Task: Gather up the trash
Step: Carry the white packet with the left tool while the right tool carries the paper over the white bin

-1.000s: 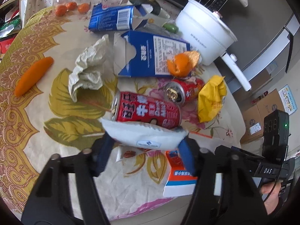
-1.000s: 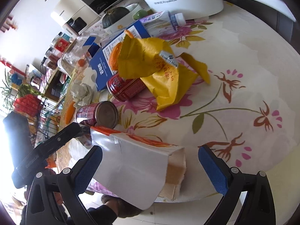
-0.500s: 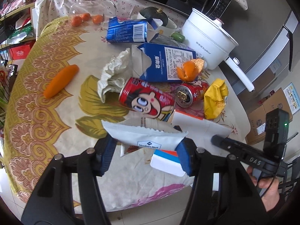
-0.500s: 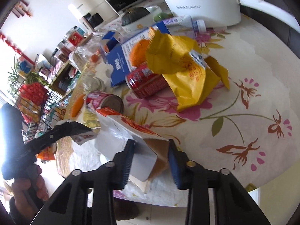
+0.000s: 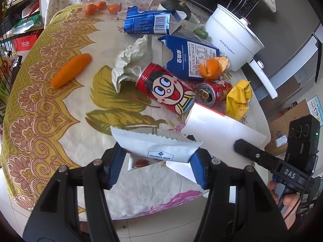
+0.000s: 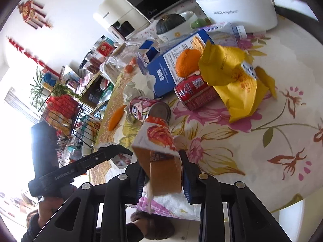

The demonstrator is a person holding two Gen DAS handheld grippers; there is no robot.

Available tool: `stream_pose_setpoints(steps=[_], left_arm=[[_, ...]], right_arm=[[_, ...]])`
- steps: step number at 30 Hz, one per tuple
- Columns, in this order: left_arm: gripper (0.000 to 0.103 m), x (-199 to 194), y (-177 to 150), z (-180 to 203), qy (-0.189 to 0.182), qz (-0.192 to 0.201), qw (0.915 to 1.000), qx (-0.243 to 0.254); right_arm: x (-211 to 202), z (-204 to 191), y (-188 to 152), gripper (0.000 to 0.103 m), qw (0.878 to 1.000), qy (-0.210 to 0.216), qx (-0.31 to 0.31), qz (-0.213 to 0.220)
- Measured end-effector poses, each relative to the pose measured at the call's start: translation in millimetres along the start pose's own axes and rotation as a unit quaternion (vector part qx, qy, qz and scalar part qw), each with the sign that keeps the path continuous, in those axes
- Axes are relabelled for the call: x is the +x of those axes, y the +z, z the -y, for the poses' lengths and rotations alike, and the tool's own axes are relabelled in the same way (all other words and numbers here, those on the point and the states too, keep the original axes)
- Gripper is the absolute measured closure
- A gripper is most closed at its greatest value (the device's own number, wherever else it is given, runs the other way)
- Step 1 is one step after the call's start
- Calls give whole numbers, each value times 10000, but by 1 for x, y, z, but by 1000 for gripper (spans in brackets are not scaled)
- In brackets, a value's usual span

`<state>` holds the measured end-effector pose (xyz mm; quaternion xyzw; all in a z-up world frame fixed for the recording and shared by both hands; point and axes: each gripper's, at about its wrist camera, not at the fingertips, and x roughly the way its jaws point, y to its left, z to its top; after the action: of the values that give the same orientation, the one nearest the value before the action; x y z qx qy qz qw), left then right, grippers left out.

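The left gripper (image 5: 156,159) was clamped on a white packet (image 5: 159,147); the right gripper (image 6: 163,174) pinched a carton (image 6: 159,155). At twelve o'clock lay two red cans (image 5: 166,87), at one a yellow wrapper (image 5: 239,98), farther a blue box (image 5: 189,59) and white pot (image 5: 234,38).

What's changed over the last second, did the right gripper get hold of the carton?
Yes. The right gripper, open around the white-and-orange carton a second ago, has shut on it and lifted it off the tablecloth. The left gripper still holds the white wrapper. The red cans, blue cartons and yellow bag stayed put.
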<state>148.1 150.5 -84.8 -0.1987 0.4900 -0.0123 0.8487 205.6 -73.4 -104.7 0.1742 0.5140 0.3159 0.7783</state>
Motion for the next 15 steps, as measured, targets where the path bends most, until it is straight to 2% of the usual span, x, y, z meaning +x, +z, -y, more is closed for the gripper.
stream_pose_setpoints(steps=[2,6,15], left_arm=[[43,0,-1,0,5,-15,10000,5],[43,-3,-1,2,-12,-7,10000,-9],[43,-12,-5,35,-305,82,9993,215]], right_arm=[[4,1,0,68,9999,-30,87,-53],[-4,-1,-2,81,9999,-51,98,55],[-61,2,-5,82,9984,-327,36,451]])
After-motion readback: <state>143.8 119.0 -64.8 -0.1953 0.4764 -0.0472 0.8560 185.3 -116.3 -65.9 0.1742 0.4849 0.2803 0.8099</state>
